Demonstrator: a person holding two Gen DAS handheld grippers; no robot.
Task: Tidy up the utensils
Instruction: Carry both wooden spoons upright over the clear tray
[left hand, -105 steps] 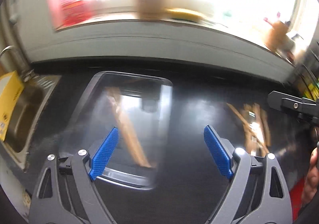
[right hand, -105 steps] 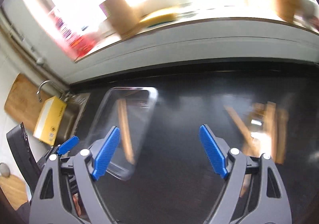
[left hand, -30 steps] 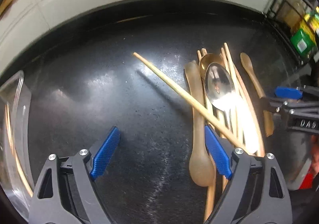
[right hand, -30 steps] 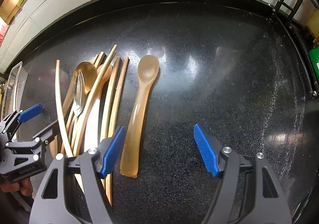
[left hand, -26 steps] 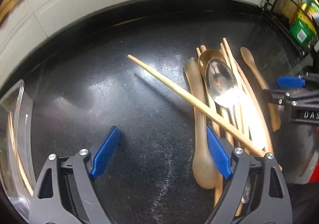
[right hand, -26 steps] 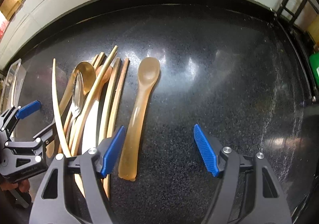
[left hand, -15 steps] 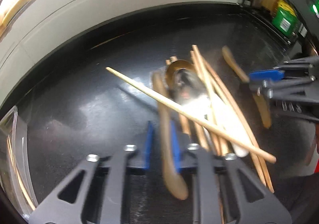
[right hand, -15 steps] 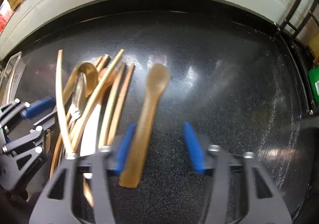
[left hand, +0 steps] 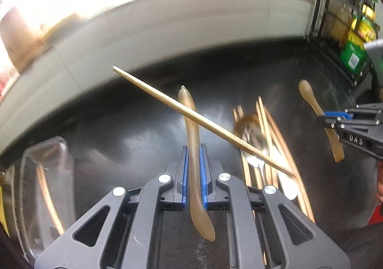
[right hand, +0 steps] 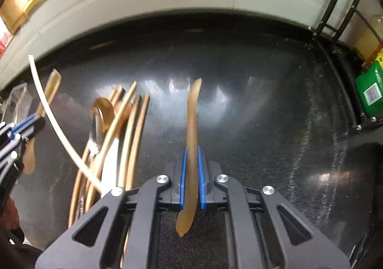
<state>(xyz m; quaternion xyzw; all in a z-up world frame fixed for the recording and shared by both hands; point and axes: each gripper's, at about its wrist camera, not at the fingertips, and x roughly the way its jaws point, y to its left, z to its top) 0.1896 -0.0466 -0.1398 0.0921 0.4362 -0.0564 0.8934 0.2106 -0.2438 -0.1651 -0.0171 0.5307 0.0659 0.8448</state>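
Barely started, by the looks of it. The left gripper (left hand: 193, 173) is clamped on one translucent amber plastic spoon (left hand: 194, 161), the right gripper (right hand: 190, 178) on another (right hand: 190, 149), both lifted off the black countertop (right hand: 263, 125). The clear plastic tray (left hand: 43, 173) holds only a stick or two, while the pile of bamboo chopsticks and spoons (left hand: 265, 149) waits.

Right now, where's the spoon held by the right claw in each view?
Left wrist: spoon at far right, pinched by the right claw.
Right wrist: spoon dead centre, running up between the blue pads.
Shared landmark: green box at the right edge.
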